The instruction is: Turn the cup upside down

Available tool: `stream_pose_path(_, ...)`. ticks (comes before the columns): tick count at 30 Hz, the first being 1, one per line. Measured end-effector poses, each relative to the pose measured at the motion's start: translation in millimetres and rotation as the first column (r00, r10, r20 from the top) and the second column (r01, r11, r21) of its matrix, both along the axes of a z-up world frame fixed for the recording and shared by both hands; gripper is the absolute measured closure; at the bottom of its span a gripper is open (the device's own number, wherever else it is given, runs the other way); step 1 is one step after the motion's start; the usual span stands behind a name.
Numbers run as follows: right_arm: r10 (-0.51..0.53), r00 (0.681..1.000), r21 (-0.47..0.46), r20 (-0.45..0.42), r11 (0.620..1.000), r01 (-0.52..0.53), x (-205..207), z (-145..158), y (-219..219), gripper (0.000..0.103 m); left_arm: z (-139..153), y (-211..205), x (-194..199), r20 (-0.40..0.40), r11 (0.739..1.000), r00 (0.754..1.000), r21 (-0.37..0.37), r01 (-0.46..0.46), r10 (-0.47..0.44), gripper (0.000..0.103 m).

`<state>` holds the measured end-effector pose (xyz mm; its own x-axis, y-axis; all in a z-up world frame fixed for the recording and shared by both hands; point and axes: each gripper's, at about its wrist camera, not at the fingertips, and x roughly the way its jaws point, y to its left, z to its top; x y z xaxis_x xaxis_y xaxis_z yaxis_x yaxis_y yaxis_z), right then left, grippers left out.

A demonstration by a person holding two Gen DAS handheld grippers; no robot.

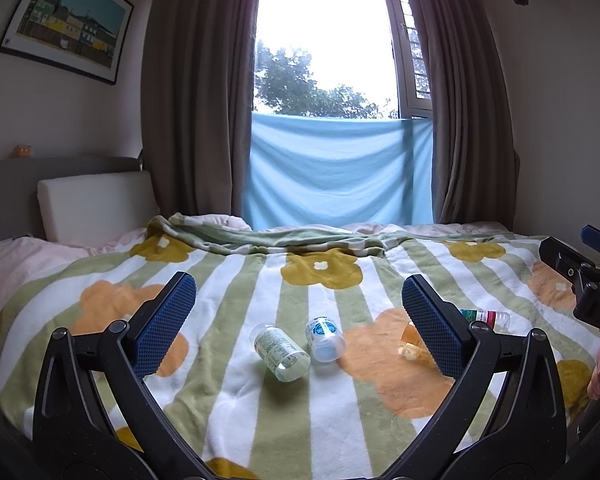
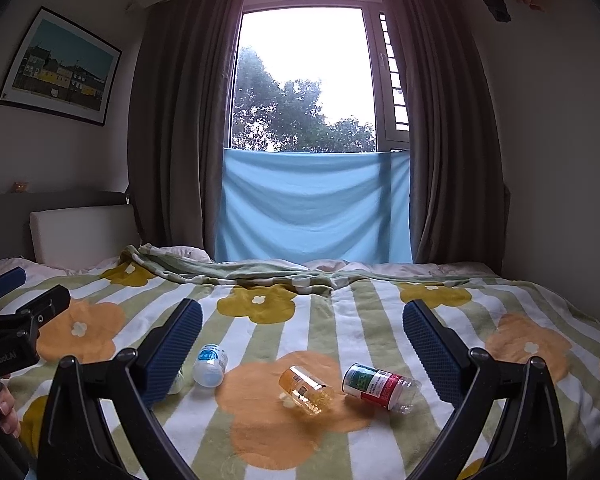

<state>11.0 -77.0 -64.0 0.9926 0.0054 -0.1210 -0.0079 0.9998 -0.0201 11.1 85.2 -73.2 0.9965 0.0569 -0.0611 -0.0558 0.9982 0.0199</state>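
Several small clear plastic cups lie on their sides on a flowered, striped blanket (image 1: 236, 400). In the left wrist view a green-labelled cup (image 1: 281, 352) and a blue-labelled cup (image 1: 325, 337) lie between the fingers of my open left gripper (image 1: 299, 324). An orange cup (image 1: 409, 343) is partly hidden behind its right finger, and a red-and-green cup (image 1: 485, 317) lies beyond. In the right wrist view the orange cup (image 2: 306, 390) and the red-and-green cup (image 2: 378, 387) lie between the fingers of my open right gripper (image 2: 302, 344); the blue-labelled cup (image 2: 210, 365) lies by its left finger.
The bed's blanket (image 2: 340, 440) runs back to a rumpled fold (image 1: 284, 236). A white pillow (image 1: 94, 204) leans at the headboard on the left. A window with brown curtains and a blue cloth (image 1: 336, 168) stands behind. Each gripper shows at the other view's edge (image 1: 592, 292).
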Motion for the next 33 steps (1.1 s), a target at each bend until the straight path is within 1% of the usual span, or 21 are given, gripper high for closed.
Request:
stream_pose_path(25,-0.012,1.000,0.013,-0.003,1.000,0.012,0,-2,-6,0.003,1,0,-1,0.000,1.000,1.000,-0.002,0.000,0.000,0.000)
stream_pose_path(29,0.007,0.999,-0.007,-0.038,1.000,-0.007,9,0,-7,0.003,0,0,-1,-0.009,1.000,1.000,0.000,0.001,-0.001,0.000)
stream_pose_path(33,0.030,0.991,-0.022,-0.129,0.999,-0.033,40,3,-15,0.003,0,2,5,-0.028,1.000,1.000,-0.005,-0.007,0.007,0.000)
